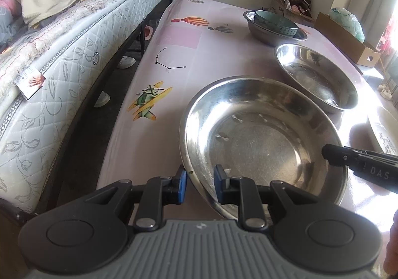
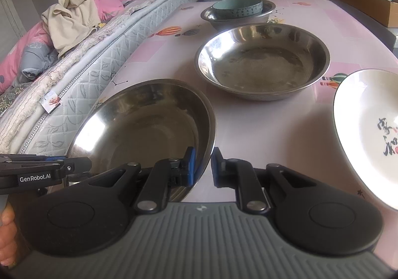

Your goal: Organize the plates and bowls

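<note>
A large steel bowl [image 1: 263,139] [image 2: 146,125] sits nearest on the pink table. My left gripper [image 1: 200,183] straddles its near-left rim with the jaws a little apart. My right gripper [image 2: 202,164] straddles its right rim, also with a gap between pad and rim. A second steel bowl [image 1: 318,77] [image 2: 263,60] lies behind it. Further back a teal bowl [image 1: 276,21] [image 2: 237,7] sits inside a third steel bowl [image 1: 271,35] [image 2: 238,20]. A white plate with painted characters [image 2: 368,130] lies at the right.
A mattress with piled clothes [image 1: 57,38] [image 2: 74,38] runs along the table's left edge, across a narrow gap. Cardboard boxes [image 1: 348,40] [image 2: 368,3] and bags stand beyond the far right edge. The pink tablecloth [image 1: 179,55] shows left of the bowls.
</note>
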`<state>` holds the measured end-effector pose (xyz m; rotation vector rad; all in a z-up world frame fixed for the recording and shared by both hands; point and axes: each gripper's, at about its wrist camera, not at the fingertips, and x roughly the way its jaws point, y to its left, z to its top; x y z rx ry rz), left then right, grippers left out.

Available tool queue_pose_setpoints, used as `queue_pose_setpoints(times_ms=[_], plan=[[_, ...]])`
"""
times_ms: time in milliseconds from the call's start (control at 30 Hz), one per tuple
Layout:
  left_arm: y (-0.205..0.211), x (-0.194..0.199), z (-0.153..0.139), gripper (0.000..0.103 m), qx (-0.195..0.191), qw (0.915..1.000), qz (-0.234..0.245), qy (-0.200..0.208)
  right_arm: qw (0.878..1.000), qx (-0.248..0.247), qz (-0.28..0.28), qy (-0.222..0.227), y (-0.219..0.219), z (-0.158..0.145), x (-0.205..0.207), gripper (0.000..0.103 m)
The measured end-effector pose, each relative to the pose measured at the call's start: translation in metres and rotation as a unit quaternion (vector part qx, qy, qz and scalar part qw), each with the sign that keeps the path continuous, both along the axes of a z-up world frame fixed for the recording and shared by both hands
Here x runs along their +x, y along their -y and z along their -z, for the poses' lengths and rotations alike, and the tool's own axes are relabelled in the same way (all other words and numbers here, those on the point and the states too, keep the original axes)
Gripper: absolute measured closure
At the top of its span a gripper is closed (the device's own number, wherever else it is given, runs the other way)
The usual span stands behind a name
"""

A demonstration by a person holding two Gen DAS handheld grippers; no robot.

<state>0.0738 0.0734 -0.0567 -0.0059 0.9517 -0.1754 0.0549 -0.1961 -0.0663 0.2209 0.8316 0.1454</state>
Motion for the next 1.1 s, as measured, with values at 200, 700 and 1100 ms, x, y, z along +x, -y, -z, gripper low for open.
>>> queue_pose_setpoints(times_ms=[200,700,1100], plan=[[0.006,0.000,0.000,0.079,0.012,0.9999,0.002,0.000,1.000,0.006,0.001,0.001,0.001,0.002,0.002,0.090],[0.016,0.006,0.005,0.071,0.039,0.9992,0.010,-0.003,1.000,0.016,0.006,-0.003,0.008,0.004,0.000,0.089],[0.026,0.002,0.004,0.071,0.050,0.9986,0.018,0.000,1.000,0.013,-0.003,-0.002,0.005,0.006,0.001,0.088]])
